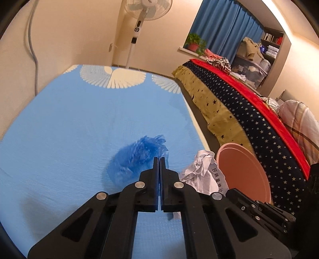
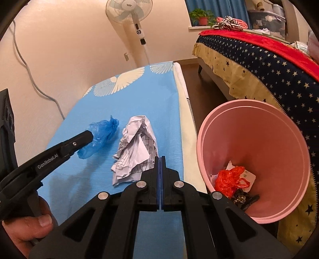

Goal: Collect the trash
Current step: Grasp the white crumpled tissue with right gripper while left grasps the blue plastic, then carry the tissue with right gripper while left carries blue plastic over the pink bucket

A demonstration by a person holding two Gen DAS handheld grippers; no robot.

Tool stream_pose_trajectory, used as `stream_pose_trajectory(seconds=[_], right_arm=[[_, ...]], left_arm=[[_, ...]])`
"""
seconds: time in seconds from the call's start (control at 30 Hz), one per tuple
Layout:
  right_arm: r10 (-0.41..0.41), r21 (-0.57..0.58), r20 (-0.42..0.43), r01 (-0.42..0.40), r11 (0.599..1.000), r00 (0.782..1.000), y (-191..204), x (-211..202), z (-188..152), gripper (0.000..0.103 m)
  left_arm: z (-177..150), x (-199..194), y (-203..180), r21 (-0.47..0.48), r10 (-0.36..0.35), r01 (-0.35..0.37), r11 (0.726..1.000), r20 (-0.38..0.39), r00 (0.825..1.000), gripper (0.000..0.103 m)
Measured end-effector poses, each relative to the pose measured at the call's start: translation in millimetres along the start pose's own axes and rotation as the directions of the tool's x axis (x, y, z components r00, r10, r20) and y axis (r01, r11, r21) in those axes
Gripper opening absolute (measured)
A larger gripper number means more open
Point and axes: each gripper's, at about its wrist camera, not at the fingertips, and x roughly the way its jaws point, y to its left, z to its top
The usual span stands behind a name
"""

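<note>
Crumpled blue plastic bag [image 2: 100, 137], mid-bed, pinched by left gripper [image 1: 159, 159]; right gripper [image 2: 160, 158] pressed together, empty. Thin film liable to slip free before pink plastic bin [image 2: 257, 127].

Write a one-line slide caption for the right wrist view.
Left hand-held gripper pinches a blue plastic bag beside crumpled paper, near a pink bin.

One blue plastic bag [image 2: 101, 137], one crumpled paper [image 2: 135, 147] on the bench [image 2: 139, 95]. One pink bin [image 2: 257, 123], one red bag [image 2: 229, 179] inside. One fan [image 2: 129, 12].
</note>
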Motion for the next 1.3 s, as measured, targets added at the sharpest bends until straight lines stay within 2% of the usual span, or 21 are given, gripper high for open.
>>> stream_pose_trajectory(seconds=[0.5, 0.83, 1.3], right_arm=[[-0.004, -0.006, 0.079, 0.004, 1.0, 0.997, 8, -43, 3, 0.0], [-0.008, -0.028, 0.131, 0.012, 1.0, 0.991, 15, -62, 10, 0.0], [-0.049, -0.015, 0.211, 0.053, 0.998, 0.976, 5, -89, 22, 0.0]], left_arm=[[-1, -50, -3, 0.026, -0.028, 0.026, 0.999, 0.064, 0.998, 0.0], [1, -62, -4, 0.033, -0.044, 0.041, 0.999, 0.09, 0.995, 0.0], [1, -67, -13, 0.06, -0.054, 0.048, 0.997, 0.102, 0.993, 0.0]])
